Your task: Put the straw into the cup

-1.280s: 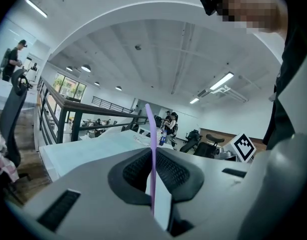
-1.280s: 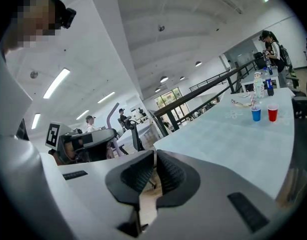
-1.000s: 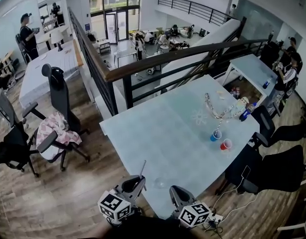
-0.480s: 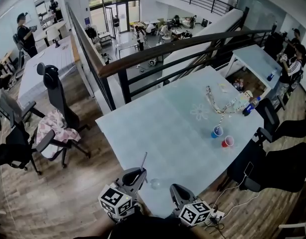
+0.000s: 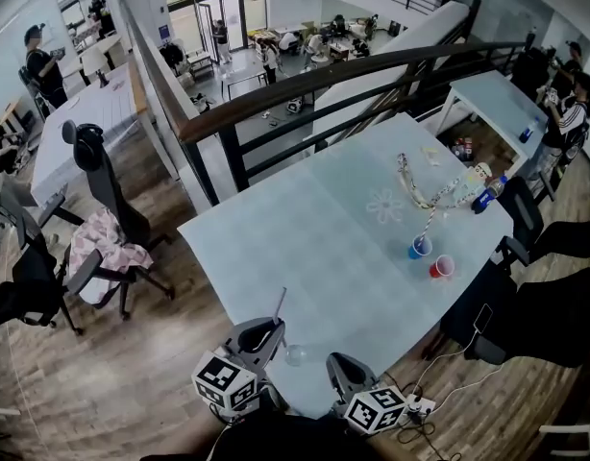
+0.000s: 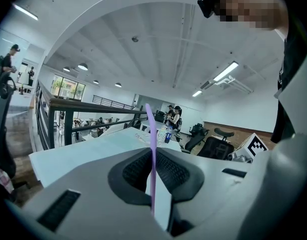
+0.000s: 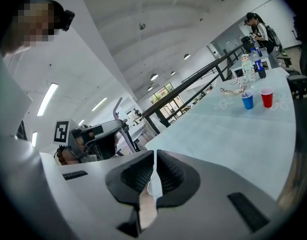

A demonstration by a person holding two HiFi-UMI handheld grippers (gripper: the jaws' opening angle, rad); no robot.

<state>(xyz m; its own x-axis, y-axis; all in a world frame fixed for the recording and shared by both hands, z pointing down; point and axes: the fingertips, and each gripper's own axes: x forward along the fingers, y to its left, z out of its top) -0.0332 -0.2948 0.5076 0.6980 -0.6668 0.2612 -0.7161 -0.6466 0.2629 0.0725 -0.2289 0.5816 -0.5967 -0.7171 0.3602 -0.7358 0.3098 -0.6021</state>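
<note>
The left gripper (image 6: 152,171) is clamped on an upright purple straw (image 6: 149,129), just left of the clear cup (image 5: 295,354). The right gripper (image 7: 154,171), right of that cup, is closed and empty.

Straw (image 6: 151,154) lower end hidden inside left gripper (image 6: 154,168).

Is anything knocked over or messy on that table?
Nothing is spilled. The blue cup and red cup stand upright. Only the cord, sprawled loosely at the table's far end, looks untidy.
</note>
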